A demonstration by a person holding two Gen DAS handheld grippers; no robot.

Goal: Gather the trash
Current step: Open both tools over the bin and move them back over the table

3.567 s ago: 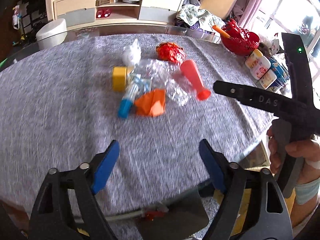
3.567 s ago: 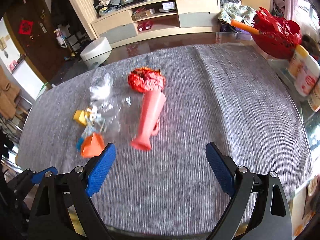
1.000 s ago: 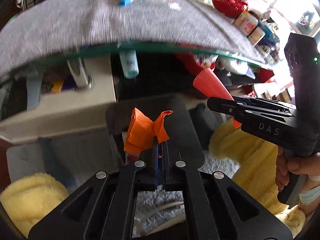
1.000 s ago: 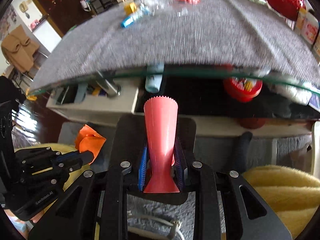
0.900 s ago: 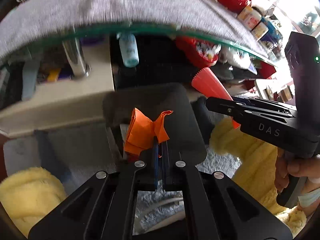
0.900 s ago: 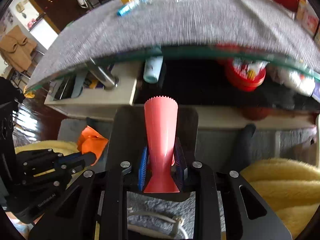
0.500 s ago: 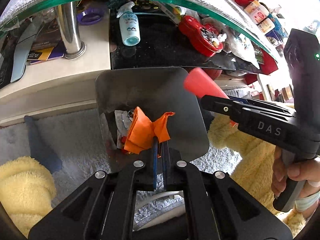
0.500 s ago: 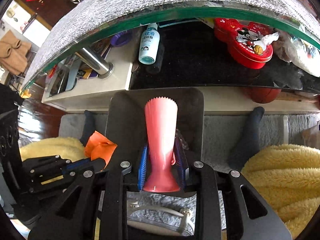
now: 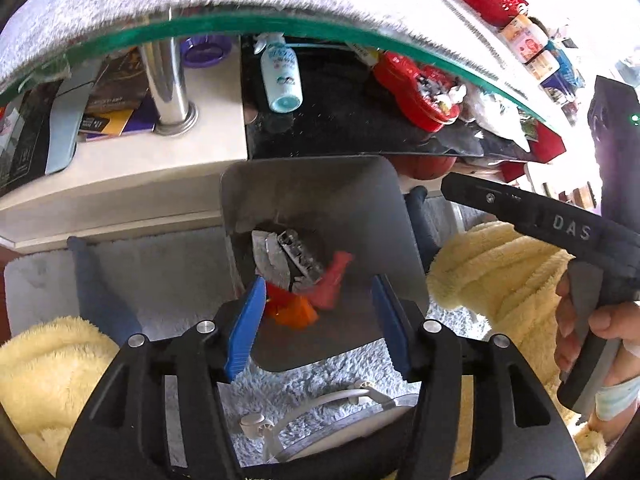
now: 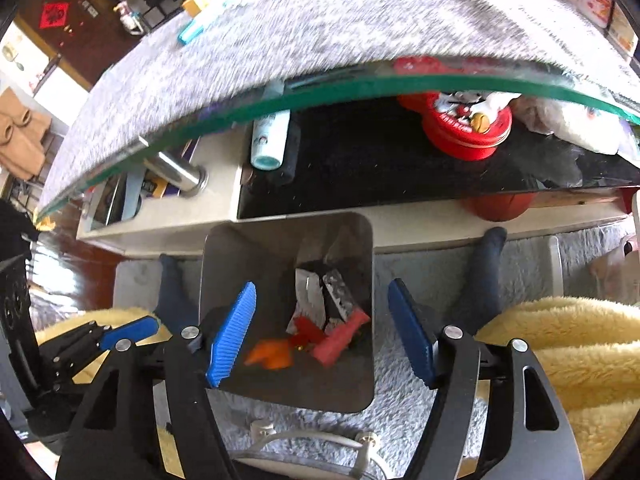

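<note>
Both claws are hanging over the bin, pointing steeply down into it, and both are in the middle of opening with nothing between the blue pads. Under the left claw the orange scrap is lying on the bin floor, just ahead of the left pad and clear of it. The pink cone is lying a little further ahead and toward the right pad, its long axis slanting across the floor, resting against grey and silver wrappers.

From the right claw the same two pieces are showing below and slightly to the left of centre: the scrap nearer the left pad, the cone just beside it and tilted up to the right. Neither piece is touching a pad, so both seem to be delivered already.

What matters next is that the remaining trash is lying the other way: up and ahead of both claws, on the grey cloth covering the glass table. A blue tube and a yellow piece are visible there at the far left edge, so the left claw is probably the nearer one. Both claws will need lifting clear of the table's green glass rim before reaching forward.
</note>
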